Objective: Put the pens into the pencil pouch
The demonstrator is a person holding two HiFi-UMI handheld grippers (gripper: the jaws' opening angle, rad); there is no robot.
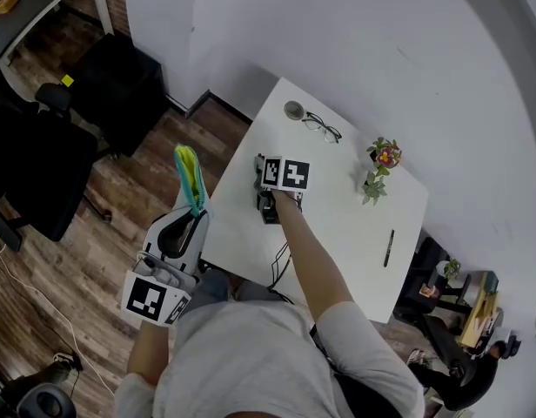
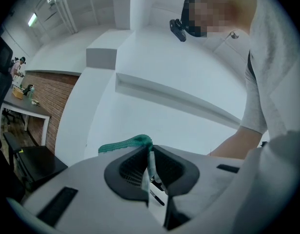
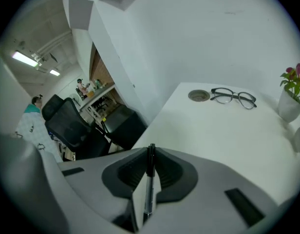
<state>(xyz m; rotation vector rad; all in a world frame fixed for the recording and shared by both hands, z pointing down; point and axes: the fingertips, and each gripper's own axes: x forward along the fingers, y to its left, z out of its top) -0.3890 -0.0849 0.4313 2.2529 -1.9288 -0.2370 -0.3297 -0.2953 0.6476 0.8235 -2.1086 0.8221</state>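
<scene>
A slim black pen [image 3: 149, 179] is pinched between the jaws of the right gripper [image 3: 151, 152]. It lies lengthways along them, so its far end barely reaches the jaw tips. That gripper tilts downward over the white worktop [image 1: 338, 225], close to its left edge.

The soft teal pencil pouch with a yellow-green rim [image 1: 190, 177] is off the worktop altogether. It stands up from the left gripper [image 1: 197, 214], whose jaws are pressed onto a fold of the teal fabric, out past the left edge and above the wooden floor. Pen and pouch are near each other but apart. A second dark pen [image 1: 389, 248] lies loose near the worktop's right edge, well apart from both pairs of jaws.

No view shows whether the pouch's mouth is open, and that looks like the main hazard. If the fabric sags shut, the pen would likely butt against cloth and slide off, and with the pouch held beyond the edge a dropped pen would probably land on the floor. So little pen shows past the right jaws that they may have to enter the mouth themselves and could snag the rim. The left pinch is on thin, floppy cloth, so a push might tug it free.

Black-rimmed glasses [image 1: 322, 127] and a small flowering plant in a white pot [image 1: 383, 157] sit along the far edge, clear of the work.
</scene>
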